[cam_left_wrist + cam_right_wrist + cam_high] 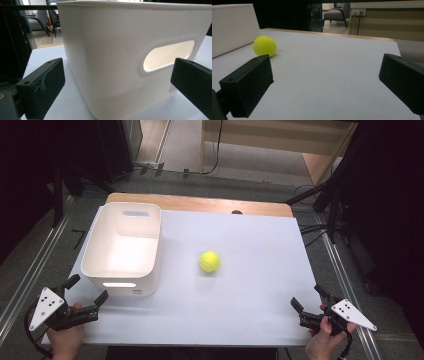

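A yellow tennis ball [209, 261] lies near the middle of the white table [240, 305], just right of a white plastic bin [99, 251] with handle slots. My left gripper [89, 288] stands open at the front left corner, its jaws pointing at the bin's near wall [112, 62], apart from it. At the front right edge my right gripper [307, 298] is open and holds nothing. In the right gripper view the ball [264, 46] sits far ahead on the left, beside the bin's wall [232, 27].
The bin looks empty inside. A wooden strip [200, 202] runs along the table's far edge. Dark stands and cables [330, 215] flank the table on both sides, with a wooden cabinet [280, 135] behind.
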The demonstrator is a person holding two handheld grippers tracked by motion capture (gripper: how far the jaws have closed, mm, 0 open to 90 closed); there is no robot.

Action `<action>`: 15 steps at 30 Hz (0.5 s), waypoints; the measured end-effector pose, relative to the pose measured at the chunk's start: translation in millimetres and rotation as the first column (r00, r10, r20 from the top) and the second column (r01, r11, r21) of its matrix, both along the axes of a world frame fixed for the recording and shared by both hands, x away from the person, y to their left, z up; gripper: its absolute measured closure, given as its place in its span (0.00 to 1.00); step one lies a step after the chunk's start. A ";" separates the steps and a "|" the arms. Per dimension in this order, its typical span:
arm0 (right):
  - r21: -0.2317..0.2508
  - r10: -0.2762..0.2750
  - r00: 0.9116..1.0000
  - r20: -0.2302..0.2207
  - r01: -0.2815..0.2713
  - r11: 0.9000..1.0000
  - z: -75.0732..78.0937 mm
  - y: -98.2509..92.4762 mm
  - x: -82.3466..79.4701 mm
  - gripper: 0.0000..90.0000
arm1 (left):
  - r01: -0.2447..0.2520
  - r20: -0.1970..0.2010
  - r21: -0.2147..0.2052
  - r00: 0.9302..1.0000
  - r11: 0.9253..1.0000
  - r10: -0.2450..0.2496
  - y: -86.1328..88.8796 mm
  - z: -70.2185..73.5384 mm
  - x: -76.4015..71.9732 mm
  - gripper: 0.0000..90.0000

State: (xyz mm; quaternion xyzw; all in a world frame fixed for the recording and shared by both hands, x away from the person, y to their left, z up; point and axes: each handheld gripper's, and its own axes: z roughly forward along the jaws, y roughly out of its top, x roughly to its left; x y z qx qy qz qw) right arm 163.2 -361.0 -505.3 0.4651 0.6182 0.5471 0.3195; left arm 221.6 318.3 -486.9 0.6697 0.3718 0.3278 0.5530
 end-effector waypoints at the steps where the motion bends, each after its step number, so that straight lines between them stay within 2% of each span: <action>1: -0.007 -0.003 1.000 0.008 0.003 1.000 0.2 -0.3 0.3 0.00 | -0.001 0.000 0.000 1.000 1.000 0.001 -0.3 0.0 0.0 0.00; 8: 0.015 -0.017 1.000 0.004 0.017 1.000 -0.7 -1.2 1.1 0.00 | -0.001 -0.004 0.001 1.000 1.000 0.001 -0.5 0.0 0.0 0.00; 15: 0.008 -0.026 1.000 0.010 0.026 1.000 5.4 5.8 5.6 0.00 | 0.000 -0.004 0.001 1.000 1.000 0.000 -1.2 -0.1 0.1 0.00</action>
